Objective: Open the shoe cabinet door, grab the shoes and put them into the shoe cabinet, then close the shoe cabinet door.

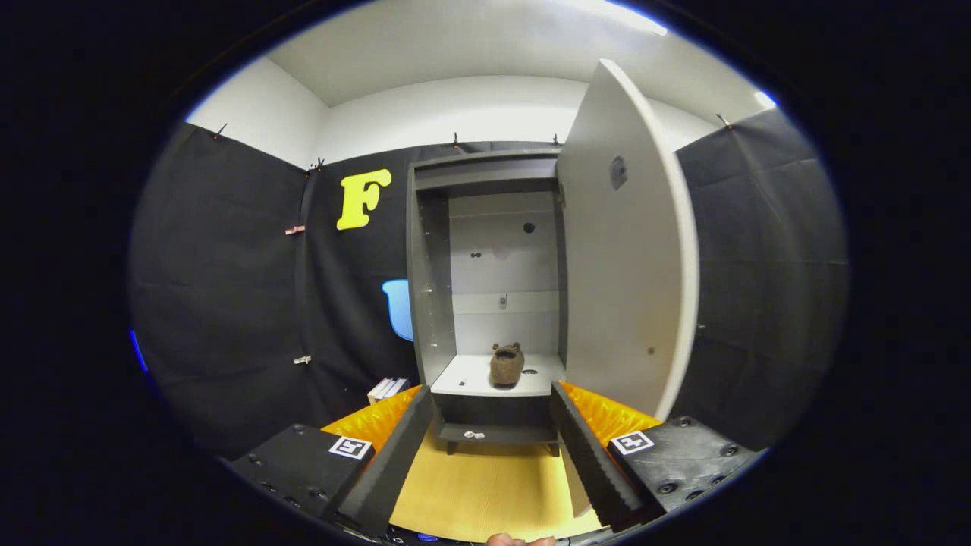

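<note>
Beyond my claw (491,455), whose fingers stand spread and hold nothing, the shoe (506,365) sits on the shoe cabinet (431,303) shelf; I judge the door (626,250) stays swung wide because closing remains.

Your hand-held gripper (491,447) has its fingers spread wide, with nothing between them but bare wooden floor (485,493). Beyond the fingertips stands the shoe cabinet (432,288), its door (626,258) swung open to the right. A brown shoe (506,364) sits upright on the white shelf (470,379) inside, well apart from the fingers
</note>
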`<state>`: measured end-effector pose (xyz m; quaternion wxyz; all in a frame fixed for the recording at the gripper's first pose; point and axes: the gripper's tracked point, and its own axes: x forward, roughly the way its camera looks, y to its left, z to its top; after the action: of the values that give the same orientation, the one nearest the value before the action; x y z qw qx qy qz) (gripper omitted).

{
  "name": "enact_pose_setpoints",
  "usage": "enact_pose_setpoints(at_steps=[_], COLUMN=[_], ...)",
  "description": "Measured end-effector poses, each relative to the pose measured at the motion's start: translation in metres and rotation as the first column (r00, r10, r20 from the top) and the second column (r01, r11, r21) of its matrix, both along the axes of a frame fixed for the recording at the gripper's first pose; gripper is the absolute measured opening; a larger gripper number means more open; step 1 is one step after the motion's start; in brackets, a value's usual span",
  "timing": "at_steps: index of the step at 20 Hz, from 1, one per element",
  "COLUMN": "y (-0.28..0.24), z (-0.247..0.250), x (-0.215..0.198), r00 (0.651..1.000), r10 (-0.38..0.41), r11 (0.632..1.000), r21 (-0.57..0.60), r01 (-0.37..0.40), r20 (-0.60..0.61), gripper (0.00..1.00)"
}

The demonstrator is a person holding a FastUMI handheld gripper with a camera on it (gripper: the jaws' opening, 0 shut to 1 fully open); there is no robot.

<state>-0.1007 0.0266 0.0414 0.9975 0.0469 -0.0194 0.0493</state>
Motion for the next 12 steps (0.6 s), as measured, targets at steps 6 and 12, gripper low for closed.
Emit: enact_pose_setpoints(at_steps=[6, 12], y=[-0.120, -0.211], z=[0.003, -0.014], x=[-0.001, 0.033], r00=[0.979, 0.946], r10=[-0.202, -0.316], r11=[0.977, 0.947], r21=[0.059, 0.037], r01=[0.203, 0.319], r20=[-0.025, -0.074], gripper=[0.98, 0.98])
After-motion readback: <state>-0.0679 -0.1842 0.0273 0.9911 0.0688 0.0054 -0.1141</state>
